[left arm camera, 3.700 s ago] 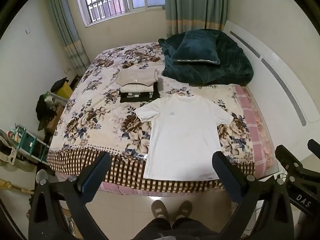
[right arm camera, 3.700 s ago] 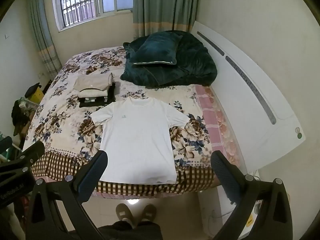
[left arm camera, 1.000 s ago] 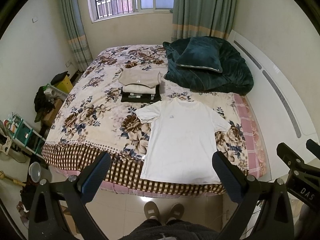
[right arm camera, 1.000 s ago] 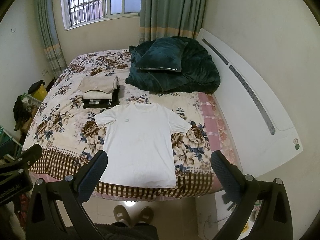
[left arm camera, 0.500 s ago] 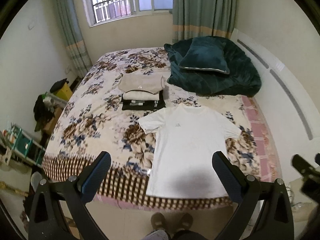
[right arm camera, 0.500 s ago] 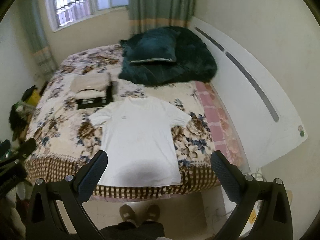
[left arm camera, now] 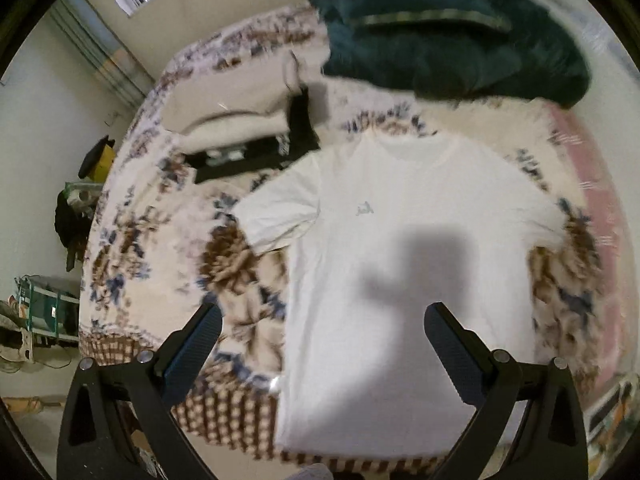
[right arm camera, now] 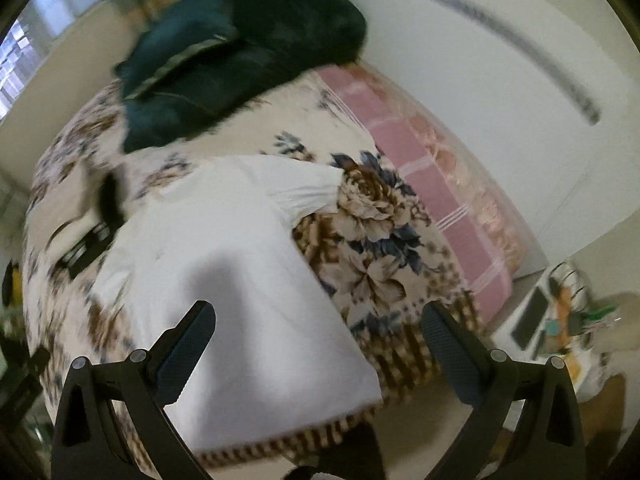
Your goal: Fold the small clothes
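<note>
We are holding the left claw [left arm camera: 320, 344] with its jaws spread wide and empty above the lower half of the shirt [left arm camera: 408, 264]; the right claw [right arm camera: 316, 340] is likewise gaping, with nothing in it, over the shirt's right hem side. The shirt is lying flat, front up, on the bed [left arm camera: 160, 264], hem at the near edge. It is looking thin, soft and light, so we are judging a pinch at a sleeve or hem corner best. Blur is making the exact height hard to tell.
</note>
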Tool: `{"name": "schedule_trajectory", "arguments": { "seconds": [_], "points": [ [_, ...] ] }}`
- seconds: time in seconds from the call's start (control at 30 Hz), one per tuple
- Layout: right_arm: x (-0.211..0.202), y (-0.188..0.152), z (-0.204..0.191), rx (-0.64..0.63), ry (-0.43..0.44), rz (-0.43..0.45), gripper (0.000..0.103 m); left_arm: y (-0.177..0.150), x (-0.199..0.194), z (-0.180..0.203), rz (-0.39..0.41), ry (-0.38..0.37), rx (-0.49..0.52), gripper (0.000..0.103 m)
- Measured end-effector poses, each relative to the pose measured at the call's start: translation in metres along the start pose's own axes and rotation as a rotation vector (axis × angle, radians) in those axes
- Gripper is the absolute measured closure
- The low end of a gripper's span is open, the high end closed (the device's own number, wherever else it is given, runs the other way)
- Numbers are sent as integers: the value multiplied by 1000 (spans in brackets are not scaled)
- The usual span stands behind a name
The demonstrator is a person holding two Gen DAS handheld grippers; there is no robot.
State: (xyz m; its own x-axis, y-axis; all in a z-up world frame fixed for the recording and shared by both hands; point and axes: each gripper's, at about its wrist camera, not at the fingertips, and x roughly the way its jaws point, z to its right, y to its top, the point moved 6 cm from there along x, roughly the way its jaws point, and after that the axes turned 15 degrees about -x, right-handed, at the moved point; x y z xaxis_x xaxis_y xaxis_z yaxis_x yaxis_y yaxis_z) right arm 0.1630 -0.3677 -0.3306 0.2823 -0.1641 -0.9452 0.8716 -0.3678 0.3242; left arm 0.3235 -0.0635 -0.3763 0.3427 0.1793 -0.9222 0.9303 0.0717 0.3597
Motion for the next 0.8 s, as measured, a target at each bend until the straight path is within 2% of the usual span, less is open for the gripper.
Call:
{"name": "schedule_trajectory", "arguments": {
  "seconds": [0.07, 0.13, 0.23, 0.37, 0.43, 0.53, 0.57, 0.6, 0.63, 0.67, 0.7, 0.73, 0.77, 0.8],
  "points": [
    [65, 20, 13, 47, 31, -28, 0, 4, 41, 20, -66, 43, 9, 0],
    [126, 37, 28, 82, 22, -70, 0, 2, 89, 41, -142, 55, 18, 0],
    [220, 51, 51, 203, 48, -130, 0, 0, 136, 59, -191, 74, 45, 0],
    [314, 49, 65, 440, 185, -173, 0, 4, 193, 78, -235, 75, 56, 0],
    [346, 46, 61, 536, 248, -182, 1, 6, 220, 81, -307, 72, 31, 0],
    [389, 42, 51, 654, 327, -217, 19, 13, 240, 76, -335, 16, -25, 0],
    [398, 40, 48, 689, 331, -216, 20, 14, 243, 75, -338, 4, -31, 0],
    [401, 41, 47, 714, 330, -191, 21, 15, 247, 72, -343, -3, -33, 0],
    [402, 43, 45, 733, 329, -162, 28, 16, 249, 69, -345, -11, -42, 0],
    [401, 43, 44, 753, 308, -135, 45, 17, 250, 66, -346, -18, -53, 0],
    [402, 45, 42, 767, 291, -116, 57, 19, 250, 62, -348, -31, -72, 0],
    [401, 46, 40, 787, 278, -84, 82, 20, 249, 57, -348, -44, -91, 0],
    [401, 50, 38, 791, 268, -67, 93, 22, 247, 51, -344, -55, -107, 0],
    [396, 54, 33, 777, 239, -41, 95, 24, 243, 44, -338, -61, -123, 0]
  ]
}}
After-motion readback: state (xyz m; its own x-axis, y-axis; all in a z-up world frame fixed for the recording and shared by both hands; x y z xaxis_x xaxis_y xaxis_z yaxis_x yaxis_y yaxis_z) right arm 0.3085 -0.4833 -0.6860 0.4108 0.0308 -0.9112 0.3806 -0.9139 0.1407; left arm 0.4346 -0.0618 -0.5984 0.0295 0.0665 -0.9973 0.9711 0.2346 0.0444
